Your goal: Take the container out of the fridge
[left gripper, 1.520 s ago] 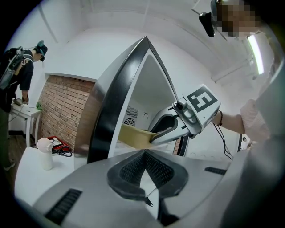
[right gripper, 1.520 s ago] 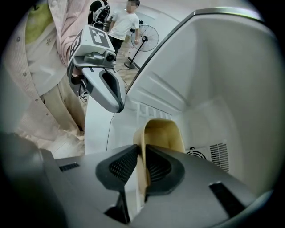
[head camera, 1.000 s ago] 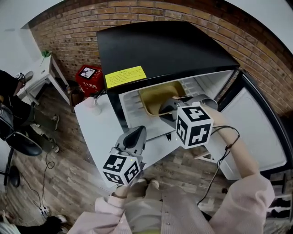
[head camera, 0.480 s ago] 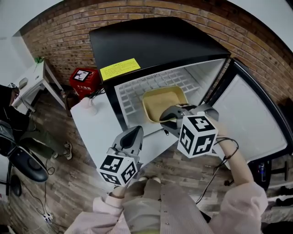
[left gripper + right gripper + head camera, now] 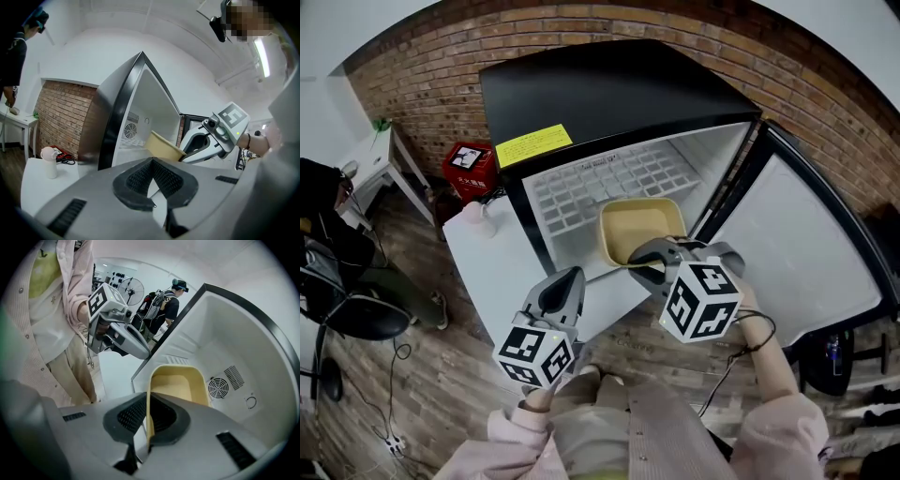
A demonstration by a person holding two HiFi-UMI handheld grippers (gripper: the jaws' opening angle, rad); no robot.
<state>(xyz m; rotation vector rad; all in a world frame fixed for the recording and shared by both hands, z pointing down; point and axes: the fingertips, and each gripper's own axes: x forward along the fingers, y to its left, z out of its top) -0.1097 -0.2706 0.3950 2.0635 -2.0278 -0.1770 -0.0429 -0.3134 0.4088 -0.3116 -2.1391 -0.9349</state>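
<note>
Pinching the near rim of the yellow container [image 5: 642,228], which sits at the front of the fridge [image 5: 609,94] shelf, the right claw [image 5: 645,264] should pull level and outward; the left claw [image 5: 562,286] hangs closed, empty.

The container [image 5: 642,230] sits at the front edge of the shelf [image 5: 581,197] inside the fridge [image 5: 619,94], toward the door [image 5: 787,244] side — the right gripper [image 5: 645,262] on its near rim. Left of it, the left gripper [image 5: 572,277] hangs over the table [image 5: 502,272], whose far corner carries a bottle [image 5: 480,217].

Tan container [image 5: 642,230], black fridge [image 5: 609,89] (white inside), red-brick wall [image 5: 417,66]
</note>
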